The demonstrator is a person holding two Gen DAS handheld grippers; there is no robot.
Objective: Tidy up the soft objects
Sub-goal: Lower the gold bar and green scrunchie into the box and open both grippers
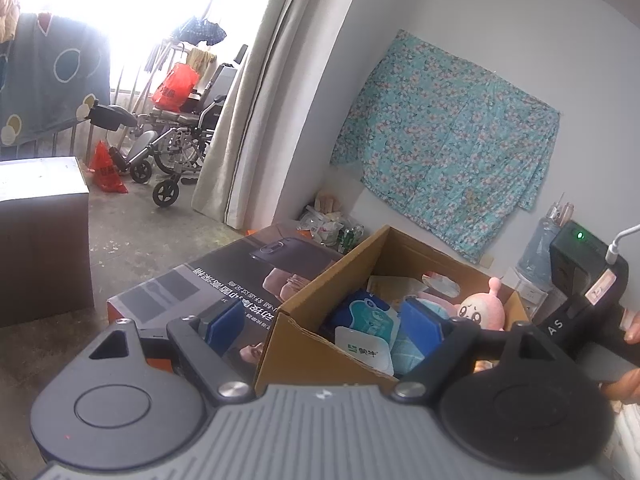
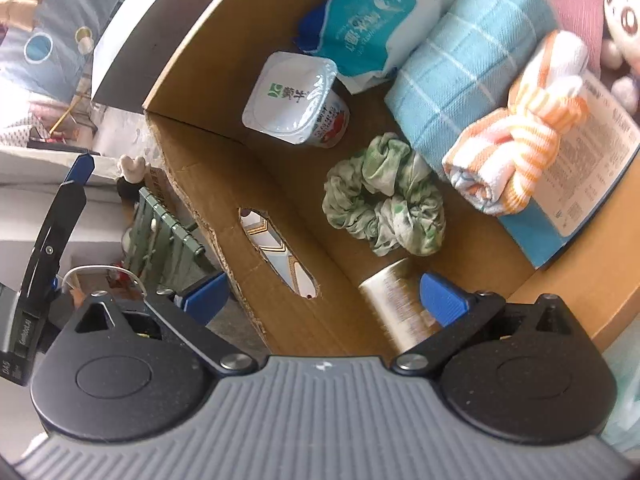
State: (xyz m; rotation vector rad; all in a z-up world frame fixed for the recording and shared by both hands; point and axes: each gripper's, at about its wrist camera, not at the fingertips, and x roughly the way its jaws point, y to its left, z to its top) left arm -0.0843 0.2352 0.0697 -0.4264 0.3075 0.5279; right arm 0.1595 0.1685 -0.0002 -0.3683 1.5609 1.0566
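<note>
Sitting just ahead of the right gripper (image 2: pixel 332 300), scrunchie (image 2: pixel 384 200) in the box (image 2: pixel 224 200), jaws spread wide straddling its wall, likely lining up a grab. Left gripper (image 1: pixel 324 324) hanging spread too, pinching nothing.

- The yogurt cup (image 2: pixel 294 98) in the cardboard box carries a green logo and the Chinese characters 蒙牛 on its foil lid.
- The blue and teal packet (image 2: pixel 368 12) beside it bears white Chinese print, too warped to read.
- The large printed carton (image 1: pixel 208 292) next to the box shows a line of white Chinese characters, upside down from here and not clear enough to read.
- The blue-edged booklet (image 2: pixel 588 168) has dense small print, unreadable.
- The black device (image 1: pixel 576 300) at the right shows the letters "AS".
</note>
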